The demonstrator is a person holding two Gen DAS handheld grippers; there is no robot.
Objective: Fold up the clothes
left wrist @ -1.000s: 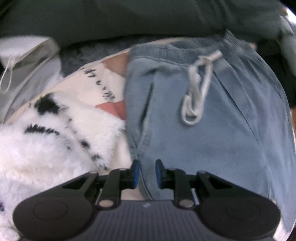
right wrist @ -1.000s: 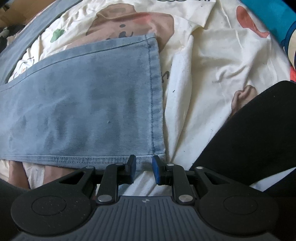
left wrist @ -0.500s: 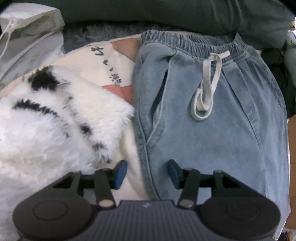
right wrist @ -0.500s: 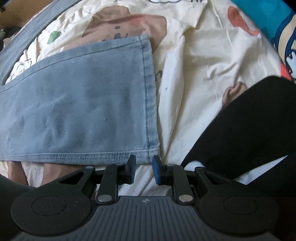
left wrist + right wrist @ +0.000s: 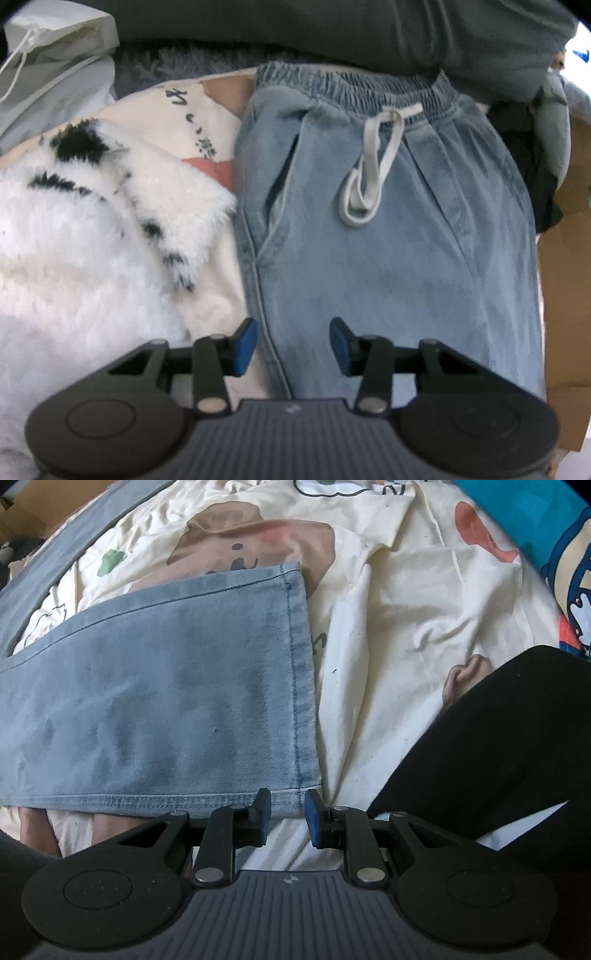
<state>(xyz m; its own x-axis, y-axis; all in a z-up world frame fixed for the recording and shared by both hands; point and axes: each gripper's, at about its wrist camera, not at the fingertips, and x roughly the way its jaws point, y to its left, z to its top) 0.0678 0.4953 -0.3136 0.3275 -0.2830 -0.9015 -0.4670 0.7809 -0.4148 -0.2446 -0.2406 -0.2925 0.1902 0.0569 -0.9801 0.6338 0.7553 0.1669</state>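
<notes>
A: Left wrist view, reading from the left of the light blue denim drawstring trousers (image 5: 388, 229): a white fluffy garment with black flecks (image 5: 92, 229) is lying just beside their side seam, on the cream printed bed sheet (image 5: 207, 110). The left gripper (image 5: 292, 345) is hovering over that seam below the pocket, its jaws closing, the seam edge sitting between the blue pads but not yet pinched.

B: So what is the risk?

A: I'm thinking the left pad is coming down close to the fluffy garment; it could be catching fluff or sheet together with the denim, dragging both into the fold.

B: And at the trousers' other end?

A: In the right wrist view the right gripper (image 5: 289, 821) is standing at the hem corner of the trouser leg (image 5: 166, 716), jaws narrowly apart, nothing clamped. The corner is barely reaching between the pads, so a shallow bite may be slipping off when lifting. A black cloth (image 5: 498, 746) is lying right of the hem, apart from it.
</notes>
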